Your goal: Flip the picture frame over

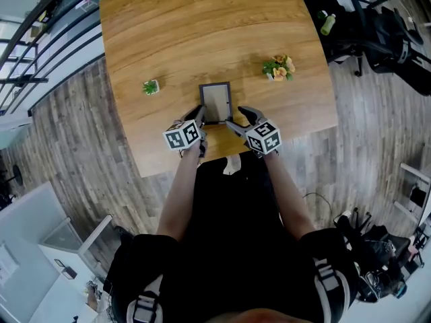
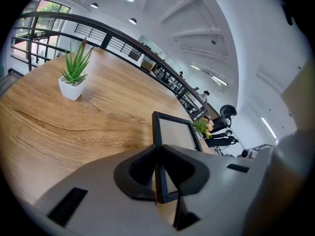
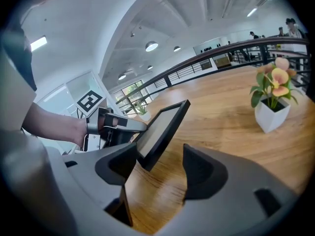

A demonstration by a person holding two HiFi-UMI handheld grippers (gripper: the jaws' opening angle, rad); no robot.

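Note:
The black picture frame [image 1: 215, 101] with a pale panel is tilted up off the wooden table [image 1: 202, 32] near its front edge. My left gripper [image 1: 201, 113] is shut on the frame's left rim; in the left gripper view the thin dark edge of the frame [image 2: 174, 134] runs straight between the closed jaws [image 2: 158, 168]. My right gripper [image 1: 242, 116] stands open at the frame's right side. In the right gripper view the raised frame [image 3: 162, 127] has its lower corner in the gap [image 3: 160, 163], near the left jaw, with no pad pressing on it. The left gripper [image 3: 115, 124] shows behind it.
A small green plant in a white pot [image 1: 151, 87] stands left of the frame. A pot of orange flowers [image 1: 279, 68] stands to the right. The table's front edge lies just under both grippers. Black chairs [image 1: 377, 32] stand off the table's far right.

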